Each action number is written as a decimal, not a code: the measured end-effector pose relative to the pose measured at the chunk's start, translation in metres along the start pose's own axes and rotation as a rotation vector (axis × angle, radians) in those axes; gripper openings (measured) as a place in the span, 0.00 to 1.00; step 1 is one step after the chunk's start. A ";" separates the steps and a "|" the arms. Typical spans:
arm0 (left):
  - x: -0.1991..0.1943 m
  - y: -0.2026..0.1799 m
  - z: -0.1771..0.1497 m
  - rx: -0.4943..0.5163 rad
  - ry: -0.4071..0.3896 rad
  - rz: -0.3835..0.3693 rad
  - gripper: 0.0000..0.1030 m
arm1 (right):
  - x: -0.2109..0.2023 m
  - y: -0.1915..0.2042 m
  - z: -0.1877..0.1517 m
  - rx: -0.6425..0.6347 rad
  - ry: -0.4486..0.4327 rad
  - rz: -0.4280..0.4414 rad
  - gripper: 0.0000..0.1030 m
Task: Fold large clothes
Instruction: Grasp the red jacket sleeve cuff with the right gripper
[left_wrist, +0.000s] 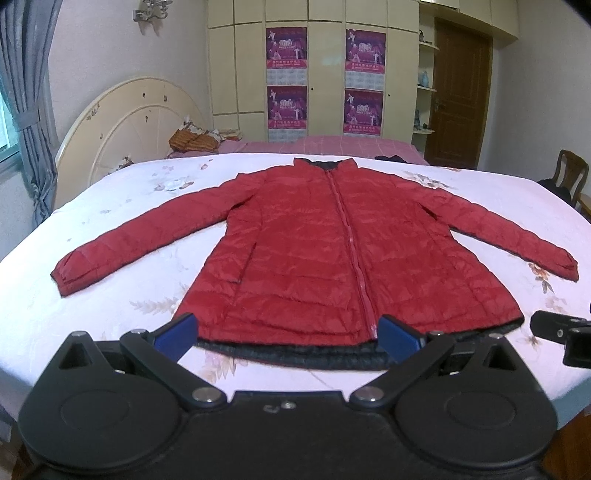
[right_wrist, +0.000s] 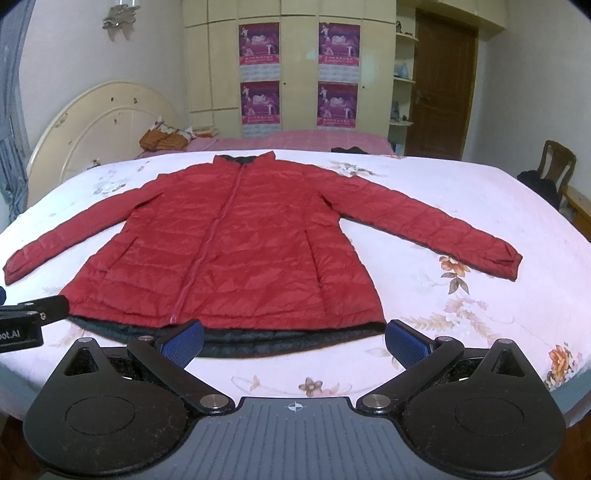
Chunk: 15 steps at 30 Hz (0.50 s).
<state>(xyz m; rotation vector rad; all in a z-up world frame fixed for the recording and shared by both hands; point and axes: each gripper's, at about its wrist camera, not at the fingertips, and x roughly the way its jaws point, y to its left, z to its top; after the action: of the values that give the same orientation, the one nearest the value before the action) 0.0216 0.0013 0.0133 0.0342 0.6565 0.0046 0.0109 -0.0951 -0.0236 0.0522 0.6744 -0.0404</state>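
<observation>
Bright red quilted jacket (left_wrist: 325, 243), stitched in horizontal bands, a matching red zip down the middle, dark lining peeking out at the near hem and at the far collar. Under it, a pale pink-white bedspread (right_wrist: 480, 206) scattered with faded orange and brown flowers and leaves. Far beyond, a pink checked blanket (left_wrist: 332, 144), a cream headboard (left_wrist: 129, 122) on the left, cream wardrobe doors (right_wrist: 295, 66) carrying four purple posters (right_wrist: 258, 44), a brown door (right_wrist: 443, 88) on the right, blue-grey curtains (left_wrist: 29, 110) far left. Blue pads (right_wrist: 184, 341) on black gripper arms.
</observation>
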 end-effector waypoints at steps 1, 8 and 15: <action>0.003 0.000 0.003 0.001 -0.001 0.000 1.00 | 0.003 -0.001 0.003 0.004 -0.001 -0.004 1.00; 0.039 -0.001 0.026 0.000 -0.004 -0.039 1.00 | 0.034 -0.013 0.026 0.042 -0.008 -0.037 1.00; 0.086 0.002 0.046 -0.051 0.014 -0.158 1.00 | 0.068 -0.042 0.049 0.173 -0.066 -0.036 1.00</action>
<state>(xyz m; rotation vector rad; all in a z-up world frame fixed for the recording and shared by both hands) 0.1180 0.0037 -0.0032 -0.0675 0.6719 -0.1310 0.0918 -0.1414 -0.0293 0.2046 0.6049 -0.1343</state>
